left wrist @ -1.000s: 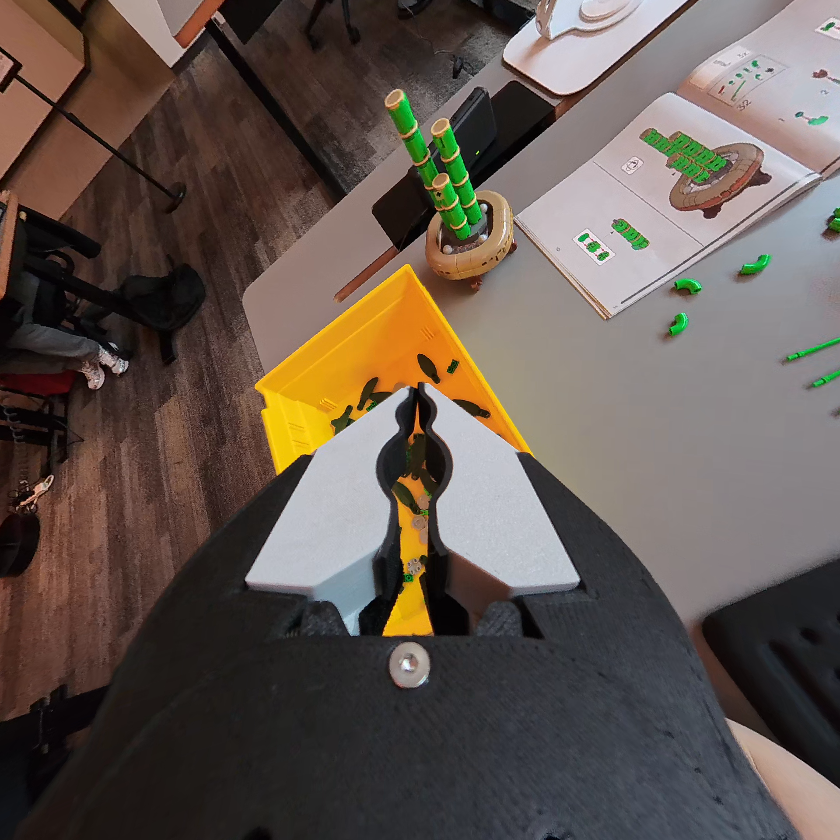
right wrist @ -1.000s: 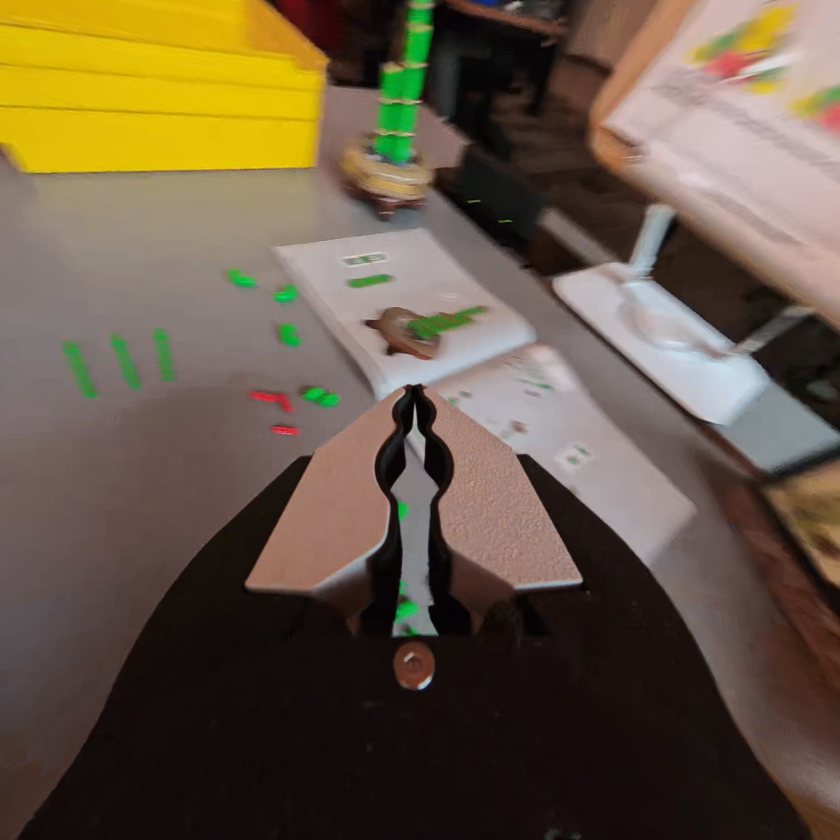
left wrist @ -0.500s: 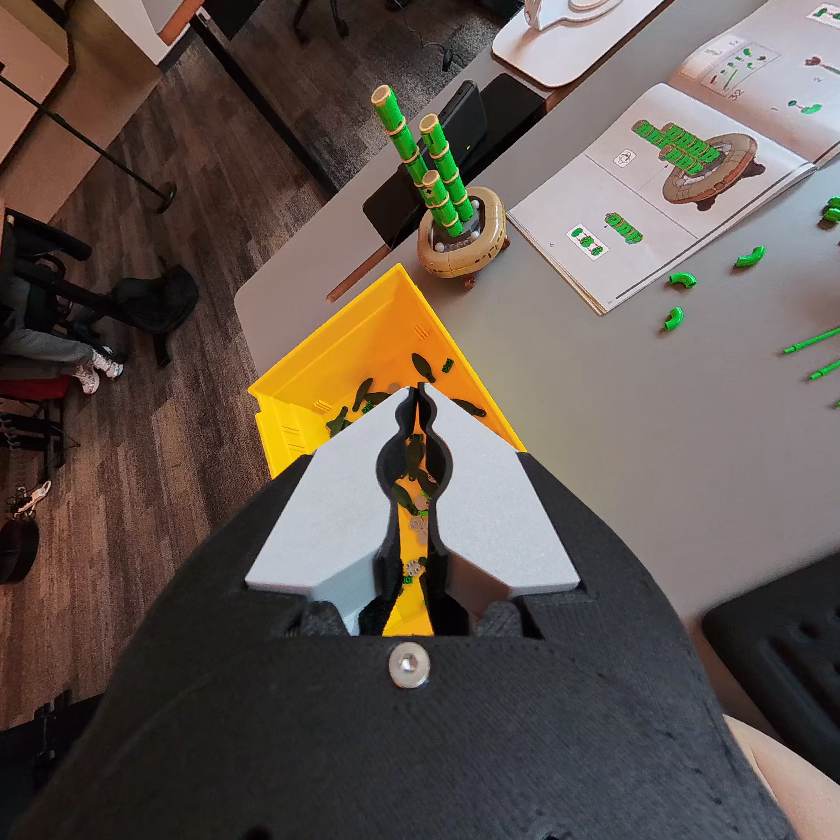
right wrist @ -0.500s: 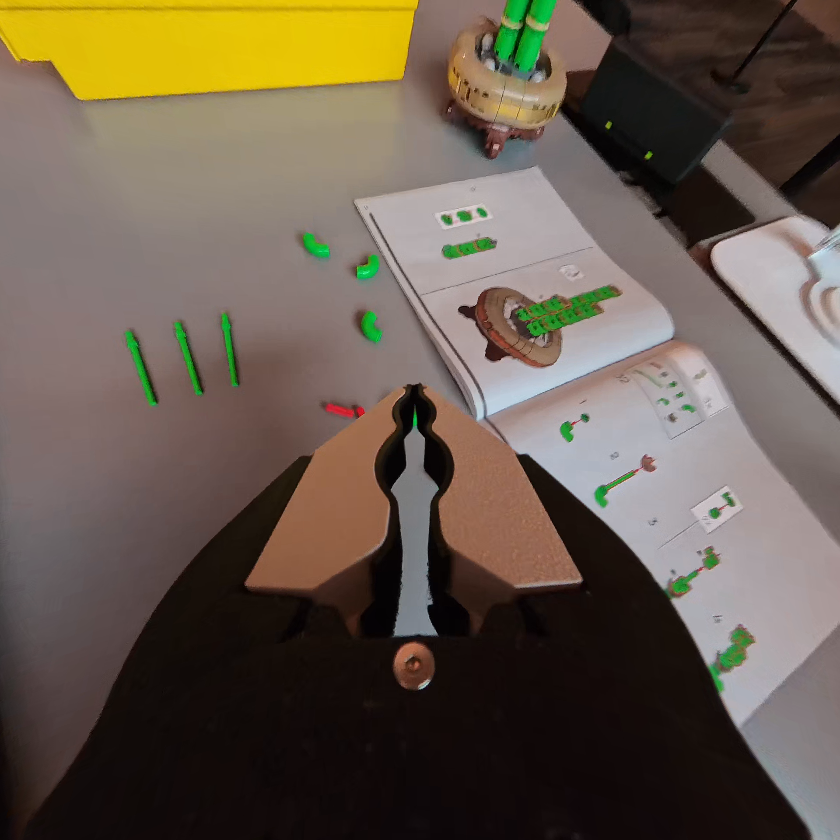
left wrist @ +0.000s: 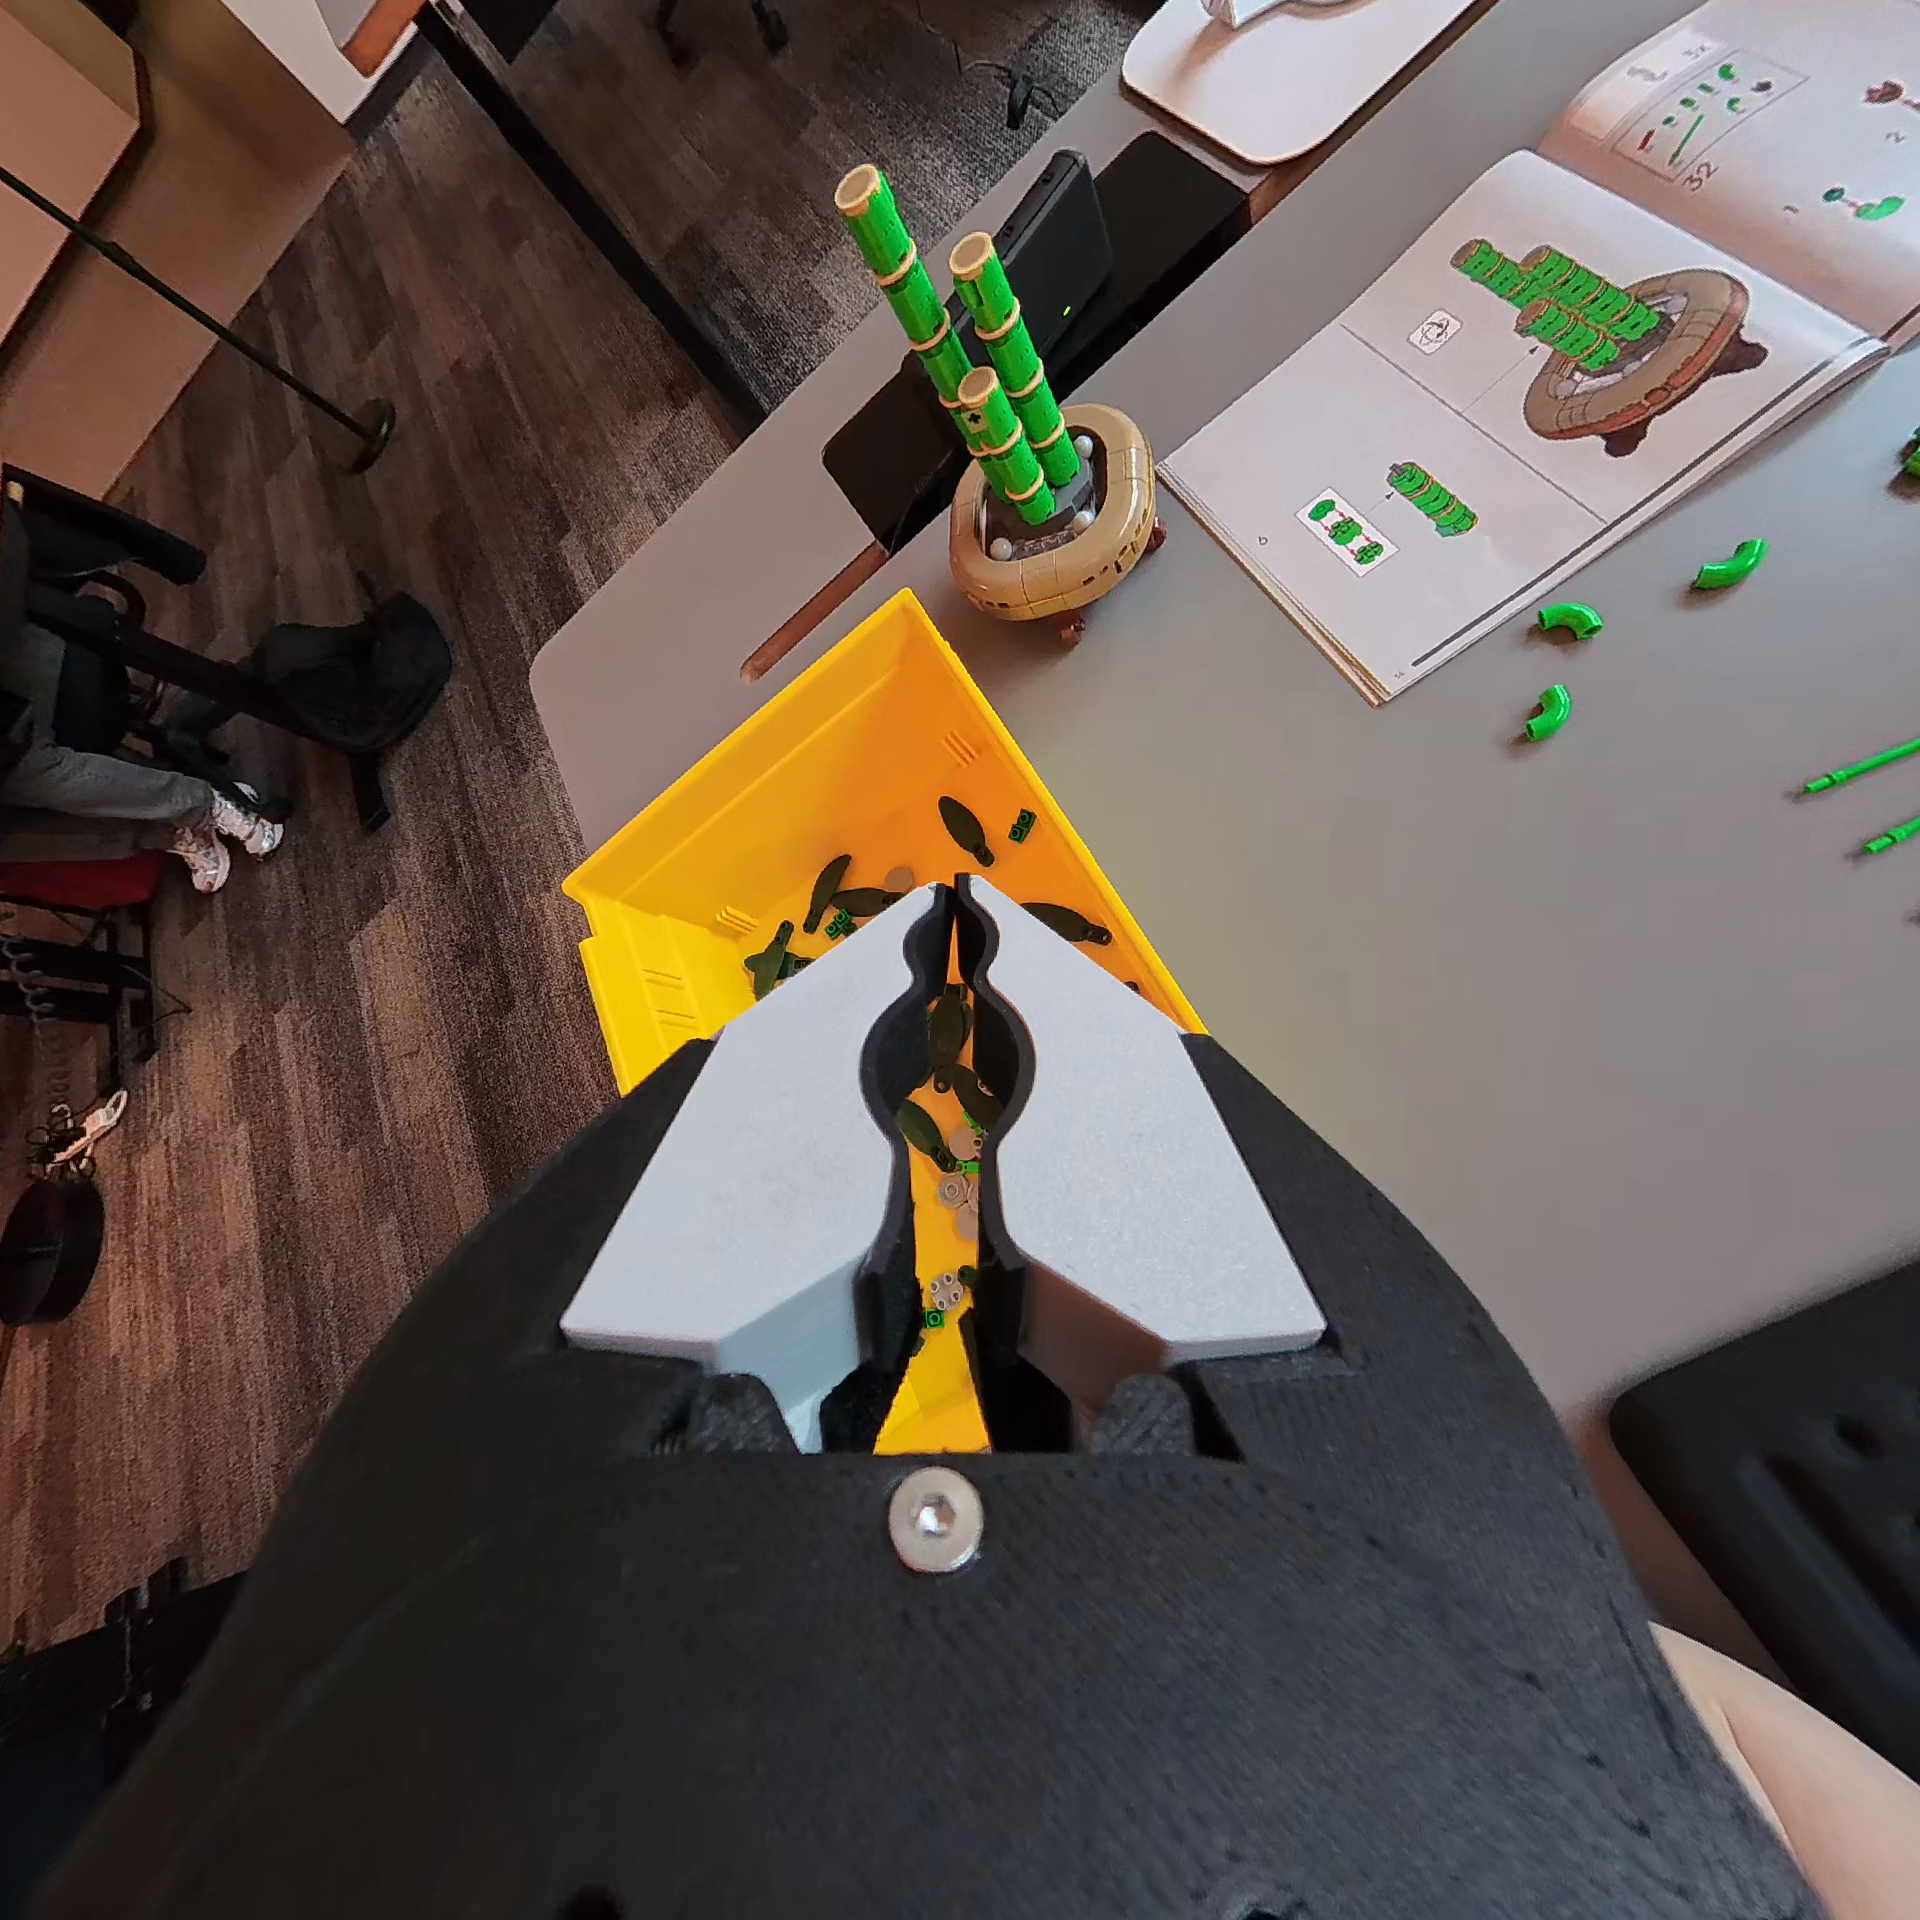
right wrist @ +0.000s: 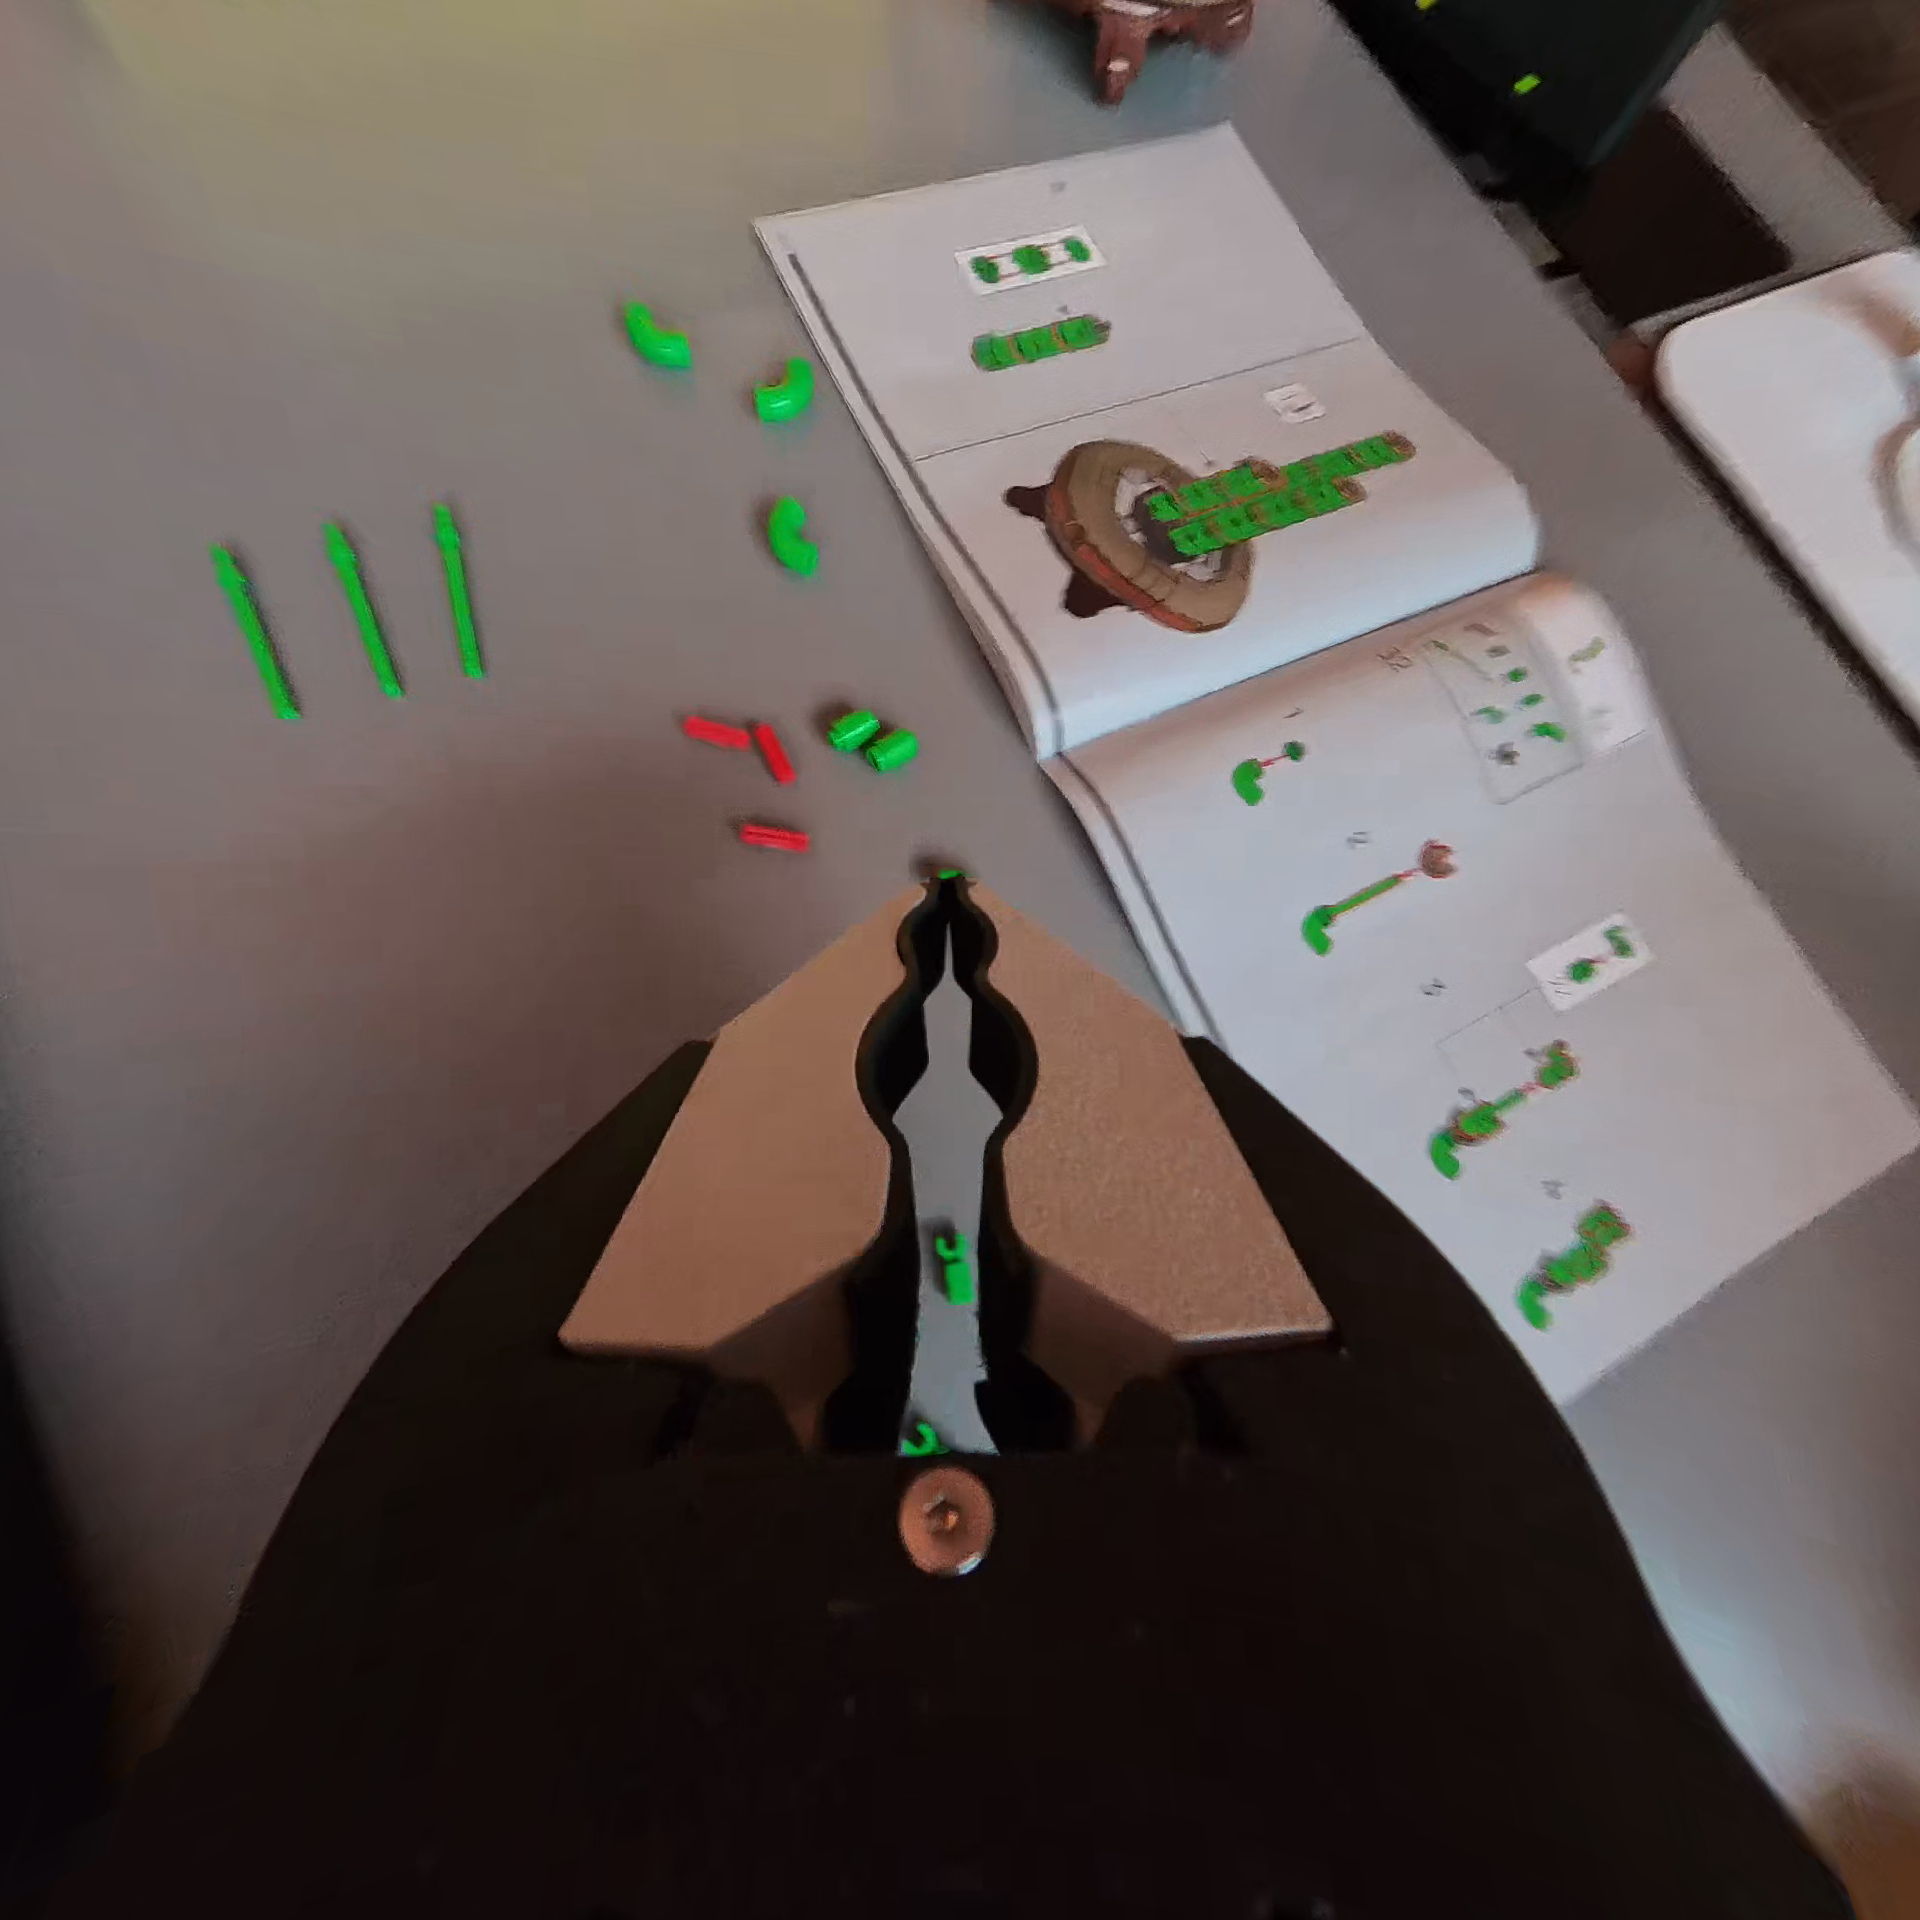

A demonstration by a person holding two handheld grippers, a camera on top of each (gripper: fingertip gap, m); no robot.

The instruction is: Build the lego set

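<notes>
Lego parts, loose, on the grey surface point(right wrist: 312, 987): three green rods point(right wrist: 358, 608), three curved green elbows point(right wrist: 774, 390), two short green cylinders point(right wrist: 873, 740), three red pins point(right wrist: 771, 750). All judged very light, rigid plastic, smooth and prone to skid or flick away. Rods are best pinched mid-length, pins and elbows across their width.

Partly built model point(left wrist: 1049, 520): tan pot with three green stalks, upright beside the yellow bin point(left wrist: 831, 748) of dark leaf pieces. Judged top-heavy; hold it by the pot.

Instruction booklet point(right wrist: 1195, 499): open, right of the parts.

Left tongs point(left wrist: 954, 896): tips nearly touching, empty, above the bin.

Right tongs point(right wrist: 948, 896): tips nearly together, over the surface near the pins. A green speck sits at the tips; whether it is gripped cannot be told.
</notes>
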